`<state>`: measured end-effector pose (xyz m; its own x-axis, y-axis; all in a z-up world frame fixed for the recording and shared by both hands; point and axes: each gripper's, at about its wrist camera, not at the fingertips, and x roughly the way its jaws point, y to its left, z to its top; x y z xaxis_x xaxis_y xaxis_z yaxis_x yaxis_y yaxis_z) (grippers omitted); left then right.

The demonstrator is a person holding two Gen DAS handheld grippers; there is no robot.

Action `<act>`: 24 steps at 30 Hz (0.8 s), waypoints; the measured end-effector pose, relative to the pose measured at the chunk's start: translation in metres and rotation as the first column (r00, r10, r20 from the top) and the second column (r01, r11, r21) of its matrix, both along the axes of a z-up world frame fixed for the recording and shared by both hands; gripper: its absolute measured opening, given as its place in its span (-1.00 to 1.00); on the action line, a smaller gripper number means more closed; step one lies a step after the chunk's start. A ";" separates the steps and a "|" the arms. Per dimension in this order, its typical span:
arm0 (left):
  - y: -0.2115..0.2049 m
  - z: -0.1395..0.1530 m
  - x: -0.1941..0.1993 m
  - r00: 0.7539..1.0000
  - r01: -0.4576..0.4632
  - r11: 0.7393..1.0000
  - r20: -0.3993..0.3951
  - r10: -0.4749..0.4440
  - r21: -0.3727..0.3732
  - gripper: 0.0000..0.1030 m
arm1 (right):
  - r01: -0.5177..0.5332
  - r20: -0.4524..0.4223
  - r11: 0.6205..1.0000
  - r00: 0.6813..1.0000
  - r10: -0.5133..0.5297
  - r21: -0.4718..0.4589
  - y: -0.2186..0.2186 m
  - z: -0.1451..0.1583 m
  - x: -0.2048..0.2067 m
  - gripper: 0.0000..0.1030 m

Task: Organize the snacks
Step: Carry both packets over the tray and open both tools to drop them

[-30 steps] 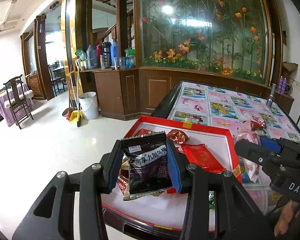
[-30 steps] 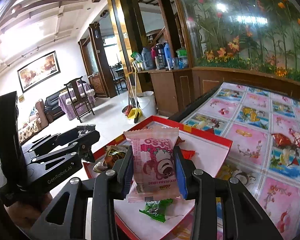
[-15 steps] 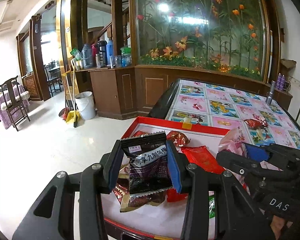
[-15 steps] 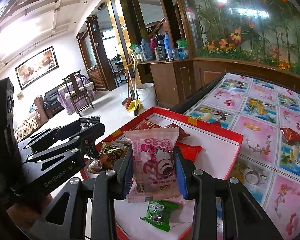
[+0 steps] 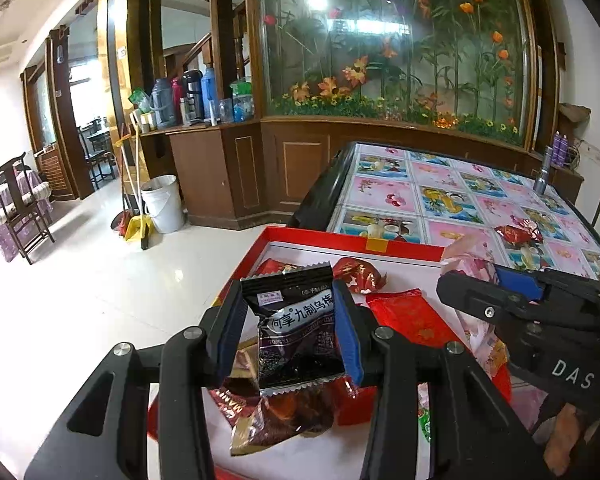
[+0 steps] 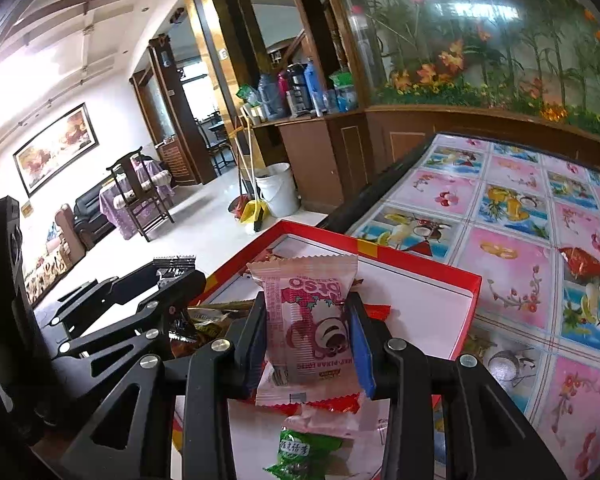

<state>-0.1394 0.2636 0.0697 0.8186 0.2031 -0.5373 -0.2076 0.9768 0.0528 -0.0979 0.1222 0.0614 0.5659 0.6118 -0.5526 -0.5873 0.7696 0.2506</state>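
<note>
Two packets are in the air at once, one per gripper, and that is where the risk sits.

Left wrist view: the left gripper [image 5: 290, 328] is clamped on a dark purple plum-candy packet [image 5: 296, 332], its blue pads pressing the packet's two side edges, the crimped top standing above the fingertips. It hangs over the near left corner of the red tray [image 5: 340, 240], above a heap of foil-wrapped sweets [image 5: 276, 420]. The grip is on soft, slick film – if the packet buckles it may twist out and drop outside the tray's left edge, which lies close by with bare floor beyond. The right gripper [image 5: 472, 280] crosses in from the right, near the left one; a careless swing could knock the two together. One red-wrapped sweet [image 5: 518, 234] lies out on the patterned tabletop [image 5: 440, 184], well apart from the tray.

Right wrist view: the right gripper [image 6: 310, 334] grips a pink strawberry-bear packet [image 6: 308, 328] by its sides, upright, over the near part of the tray's white floor [image 6: 412, 300]. A green-wrapped candy [image 6: 300, 454] lies below it near the tray's near edge. The left gripper [image 6: 172, 276] stands just beside, to the left – released too early, the pink packet could land on the red packets under it and slide.
</note>
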 end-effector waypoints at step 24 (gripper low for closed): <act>-0.014 -0.015 0.020 0.997 0.006 1.000 -0.078 -0.004 0.020 -0.17 | 0.043 -0.088 0.999 0.995 -0.045 -0.024 -0.013 -0.028 0.018 -0.22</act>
